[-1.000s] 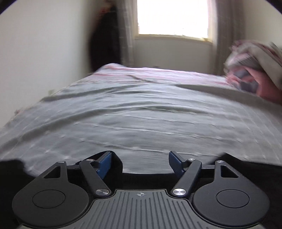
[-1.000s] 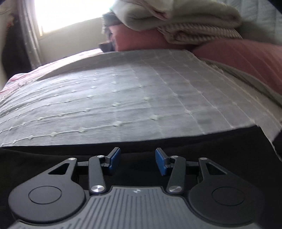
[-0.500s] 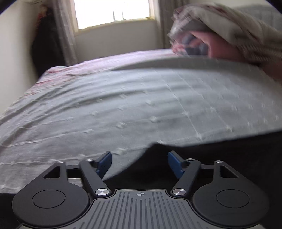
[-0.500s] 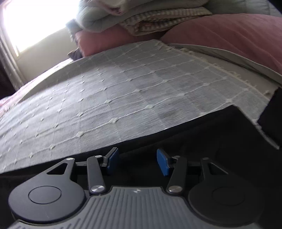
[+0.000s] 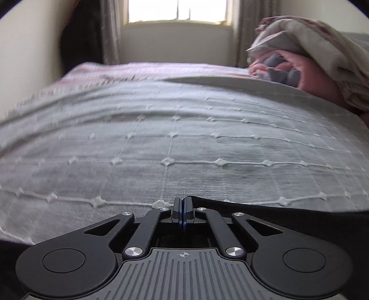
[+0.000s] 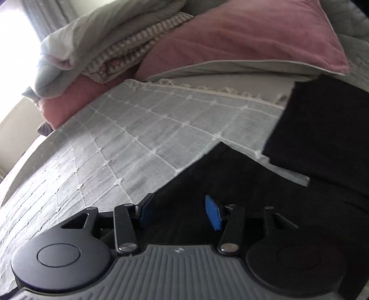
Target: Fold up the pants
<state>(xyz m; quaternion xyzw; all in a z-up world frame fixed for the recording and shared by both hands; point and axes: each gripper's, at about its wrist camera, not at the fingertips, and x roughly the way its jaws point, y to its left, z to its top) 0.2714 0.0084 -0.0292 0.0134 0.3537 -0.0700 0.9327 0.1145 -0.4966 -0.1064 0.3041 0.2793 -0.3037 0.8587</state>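
The black pants (image 6: 230, 175) lie on a grey checked bedspread (image 6: 143, 129). In the left wrist view the pants (image 5: 276, 214) show as a dark strip at the lower right, and my left gripper (image 5: 183, 207) is shut at their corner edge, seemingly pinching the fabric. In the right wrist view my right gripper (image 6: 180, 212) is open, low over the pants, with the black cloth between and under its blue pads (image 6: 213, 215). Another black fabric piece (image 6: 322, 129) lies at the right.
Pink pillows (image 6: 242, 39) and a heap of folded blankets (image 6: 110, 46) lie at the head of the bed; the heap also shows in the left wrist view (image 5: 311, 62). A bright window (image 5: 177, 10) and curtains stand beyond the bed. A wall runs along the left.
My left gripper has shut at the pants' corner after swinging over the bed. My right gripper stayed open and turned towards the pillows, over the pants.
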